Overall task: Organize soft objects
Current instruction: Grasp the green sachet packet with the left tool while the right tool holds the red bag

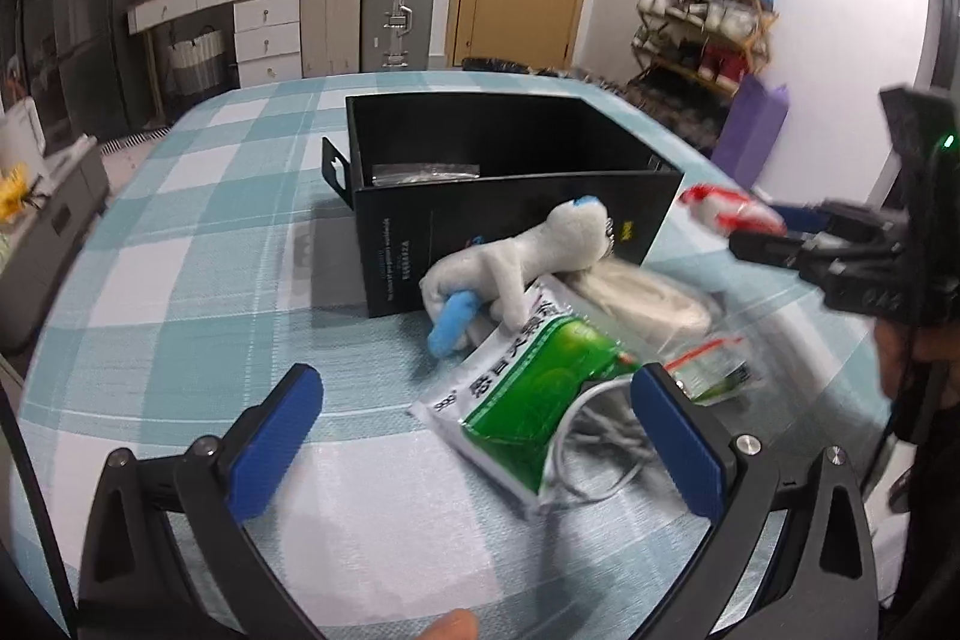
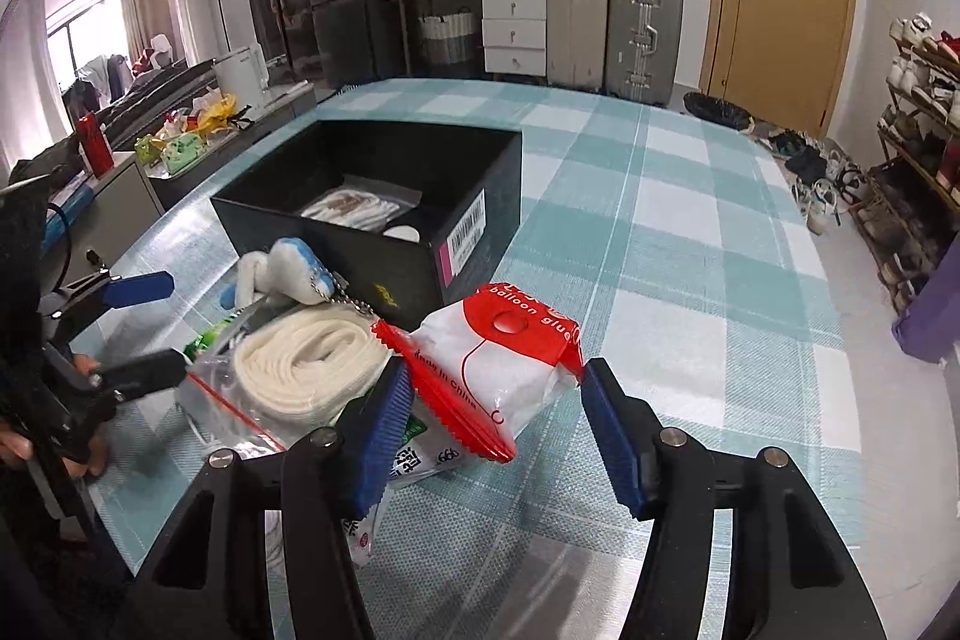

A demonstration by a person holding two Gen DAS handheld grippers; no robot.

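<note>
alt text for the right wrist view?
The right gripper holds a red-and-white balloon glue packet above a teal checked tablecloth. Behind it sits an open black box, with a plush toy and a bagged white strap to its left.

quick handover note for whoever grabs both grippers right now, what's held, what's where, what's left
Left gripper: open, holding nothing, hovering over the green and white sachet.
Right gripper: holds the red and white balloon glue packet between its fingers, lifted off the table, not yet over the box; jaws look only partly closed.
Black box: open on the checked tablecloth, already containing a clear bagged item.
Still outside, in front of the box: plush toy, bagged white strap roll, the sachet, a small zip bag and a white cable.
Left to do: drop the packet in, then the rest.
</note>
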